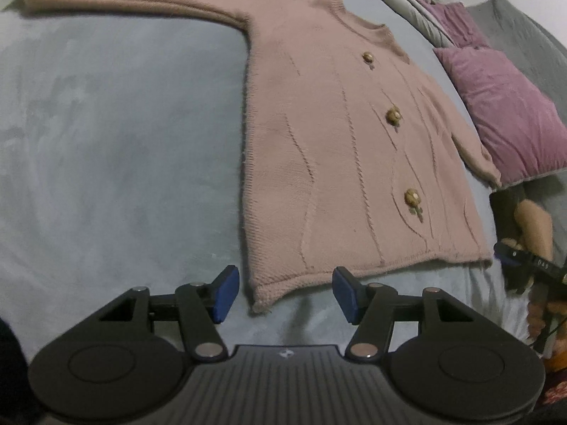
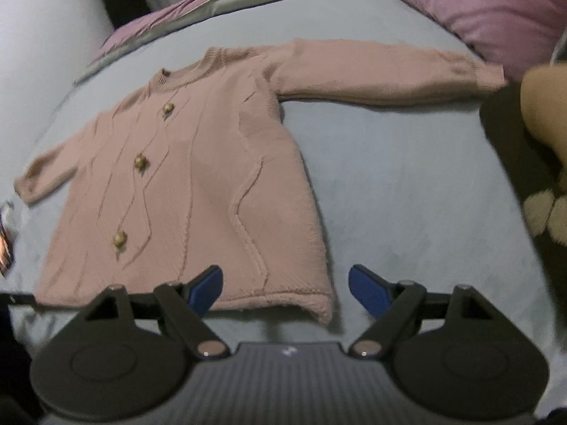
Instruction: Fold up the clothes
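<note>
**Sweater flat on the bed, a gripper at each hem corner**

We see the sweater spread flat on the bed, sleeves out to both sides. A pillow lies beside one cuff. Our left gripper hangs above one hem corner, our right gripper above the other.

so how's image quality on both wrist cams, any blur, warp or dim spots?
Left wrist: dim flat light, strong fisheye bend with dark corners, sweater fairly sharp, blurred at the right edge; left claw crisp. Right wrist: softer overall, sweater and pillow smeared, same barrel warp; right claw sharp. No glare in either.
</note>
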Tool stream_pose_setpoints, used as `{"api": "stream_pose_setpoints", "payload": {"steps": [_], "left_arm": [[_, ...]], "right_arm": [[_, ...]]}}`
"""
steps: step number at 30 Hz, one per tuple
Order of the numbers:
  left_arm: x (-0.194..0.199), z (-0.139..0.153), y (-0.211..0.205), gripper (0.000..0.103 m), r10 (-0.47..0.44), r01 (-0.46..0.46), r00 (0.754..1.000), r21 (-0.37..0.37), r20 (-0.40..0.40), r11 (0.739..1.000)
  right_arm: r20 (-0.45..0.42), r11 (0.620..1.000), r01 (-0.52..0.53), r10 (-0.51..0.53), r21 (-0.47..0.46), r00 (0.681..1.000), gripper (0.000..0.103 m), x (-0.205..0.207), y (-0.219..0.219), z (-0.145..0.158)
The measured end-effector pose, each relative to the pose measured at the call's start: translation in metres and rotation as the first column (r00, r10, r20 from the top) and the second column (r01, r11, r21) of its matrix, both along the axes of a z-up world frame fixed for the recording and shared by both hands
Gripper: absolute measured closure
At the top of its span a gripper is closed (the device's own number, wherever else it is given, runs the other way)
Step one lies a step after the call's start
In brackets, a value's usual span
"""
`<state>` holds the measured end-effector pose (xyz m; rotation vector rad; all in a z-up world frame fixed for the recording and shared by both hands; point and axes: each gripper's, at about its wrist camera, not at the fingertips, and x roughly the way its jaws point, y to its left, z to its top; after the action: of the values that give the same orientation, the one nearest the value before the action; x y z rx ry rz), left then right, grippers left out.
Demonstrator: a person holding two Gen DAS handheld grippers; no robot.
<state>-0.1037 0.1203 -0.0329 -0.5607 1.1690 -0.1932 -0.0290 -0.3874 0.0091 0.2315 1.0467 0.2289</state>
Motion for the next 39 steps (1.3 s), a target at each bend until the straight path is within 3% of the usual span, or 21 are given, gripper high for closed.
{"api": "stream_pose_setpoints", "payload": {"steps": [9, 14, 17, 19, 21, 23, 25, 27, 29, 33, 36, 39], "left_arm": [[0.010, -0.016, 0.017, 0.046, 0.052, -0.059, 0.997, -0.124, -0.064, 0.991], [0.019, -0.023, 0.010, 0.046, 0.028, -0.039, 0.996, -0.138, -0.080, 0.990], [0.024, -0.023, 0.001, 0.048, -0.002, -0.005, 0.997, -0.101, -0.071, 0.995], [0.025, -0.021, -0.004, 0.057, -0.023, 0.020, 0.998, -0.054, -0.061, 0.998], [0.024, -0.019, -0.007, 0.073, -0.031, 0.030, 0.998, -0.009, -0.056, 1.000], [0.023, -0.018, -0.006, 0.080, -0.029, 0.029, 0.998, 0.010, -0.050, 1.000], [0.021, -0.016, -0.005, 0.085, -0.024, 0.025, 0.999, 0.021, -0.041, 0.999], [0.019, -0.014, -0.006, 0.085, -0.026, 0.027, 0.999, 0.037, -0.033, 0.999], [0.019, -0.014, -0.007, 0.082, -0.029, 0.031, 0.999, 0.054, -0.032, 0.998], [0.021, -0.015, -0.008, 0.080, -0.032, 0.034, 0.999, 0.065, -0.038, 0.997], [0.021, -0.015, -0.010, 0.087, -0.035, 0.037, 0.999, 0.074, -0.035, 0.997], [0.017, -0.008, -0.012, 0.092, -0.031, 0.033, 0.999, 0.102, -0.014, 0.994]], "right_arm": [[-0.097, 0.977, 0.099, -0.081, 0.188, 0.992, 0.027, 0.021, -0.021, -0.028], [-0.139, 0.969, 0.125, -0.096, 0.212, 0.986, 0.030, 0.029, -0.018, -0.046], [-0.138, 0.977, 0.116, -0.091, 0.179, 0.986, 0.033, 0.031, -0.009, -0.050], [-0.126, 0.989, 0.093, -0.078, 0.118, 0.989, 0.041, 0.032, 0.001, -0.049], [-0.117, 0.996, 0.074, -0.067, 0.059, 0.991, 0.050, 0.032, 0.007, -0.046], [-0.111, 0.997, 0.074, -0.070, 0.025, 0.991, 0.055, 0.033, 0.010, -0.044], [-0.096, 0.997, 0.082, -0.081, 0.006, 0.992, 0.054, 0.033, 0.011, -0.042], [-0.070, 0.996, 0.089, -0.091, -0.025, 0.993, 0.045, 0.031, 0.014, -0.038], [-0.044, 0.993, 0.105, -0.108, -0.050, 0.993, 0.025, 0.029, 0.014, -0.033], [-0.064, 0.991, 0.118, -0.122, -0.060, 0.990, 0.025, 0.032, 0.014, -0.037], [-0.072, 0.993, 0.085, -0.091, -0.079, 0.993, 0.039, 0.032, 0.025, -0.043], [-0.065, 0.993, 0.049, -0.057, -0.112, 0.996, 0.070, 0.031, 0.037, -0.041]]}}
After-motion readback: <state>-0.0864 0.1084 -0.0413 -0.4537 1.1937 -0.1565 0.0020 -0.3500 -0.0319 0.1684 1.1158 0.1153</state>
